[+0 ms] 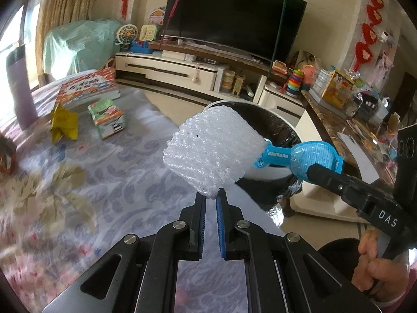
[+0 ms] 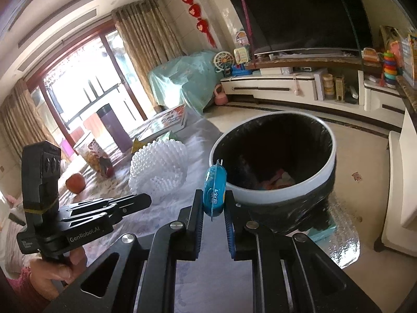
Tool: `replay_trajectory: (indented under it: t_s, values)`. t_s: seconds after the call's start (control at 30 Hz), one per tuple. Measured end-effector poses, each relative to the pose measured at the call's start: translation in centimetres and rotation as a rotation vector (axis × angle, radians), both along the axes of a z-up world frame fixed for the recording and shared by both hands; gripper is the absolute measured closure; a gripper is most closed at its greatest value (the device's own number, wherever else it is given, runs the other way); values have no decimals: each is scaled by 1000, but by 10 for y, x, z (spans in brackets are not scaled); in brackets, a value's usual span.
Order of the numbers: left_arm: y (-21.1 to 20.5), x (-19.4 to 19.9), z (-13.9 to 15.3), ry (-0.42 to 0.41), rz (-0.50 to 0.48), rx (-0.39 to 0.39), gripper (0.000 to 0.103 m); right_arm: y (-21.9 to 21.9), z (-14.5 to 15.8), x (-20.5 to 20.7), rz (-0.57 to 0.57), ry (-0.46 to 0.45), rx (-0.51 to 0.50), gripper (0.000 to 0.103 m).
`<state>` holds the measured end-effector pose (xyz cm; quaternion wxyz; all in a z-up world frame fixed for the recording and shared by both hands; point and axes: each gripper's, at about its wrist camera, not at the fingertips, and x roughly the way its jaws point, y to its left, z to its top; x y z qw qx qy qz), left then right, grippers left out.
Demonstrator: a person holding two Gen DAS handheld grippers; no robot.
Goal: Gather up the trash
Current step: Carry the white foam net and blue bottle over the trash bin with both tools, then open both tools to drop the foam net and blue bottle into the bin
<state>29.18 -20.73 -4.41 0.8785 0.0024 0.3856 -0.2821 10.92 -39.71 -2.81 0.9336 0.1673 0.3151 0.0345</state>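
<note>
My left gripper (image 1: 211,195) is shut on the lower edge of a white foam fruit net (image 1: 213,154), held up over the patterned tablecloth; the net (image 2: 159,172) and that gripper (image 2: 146,199) also show at the left of the right wrist view. My right gripper (image 2: 213,203) is shut on a blue plastic blister pack (image 2: 215,190), just in front of the rim of the white bin (image 2: 273,198) with its black liner. In the left wrist view the blue pack (image 1: 299,155) sticks out of the right gripper (image 1: 316,172) over the bin (image 1: 271,174).
On the table lie a yellow wrapper (image 1: 63,124), a green carton (image 1: 106,118), a large book (image 1: 86,86), a purple flask (image 1: 19,88), a snack cup (image 2: 95,157) and a red fruit (image 2: 75,182). A TV cabinet (image 1: 182,69) and a cluttered counter (image 1: 351,120) stand beyond.
</note>
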Motion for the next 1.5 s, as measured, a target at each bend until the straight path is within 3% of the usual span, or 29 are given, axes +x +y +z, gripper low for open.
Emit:
replay_trajectory:
  t_s: [0.57,1.37,1.5]
  values:
    - [-54,36,5,-14,-49,40,97,-46,5,20,-68,4,-1,88]
    - [-103,82,-5,19,-70,89,94,-70,-7,59,-86,86,-16,88]
    - [-104,87,-4,31,-52,94,67,-76,-7,65,-101,100,-2,83]
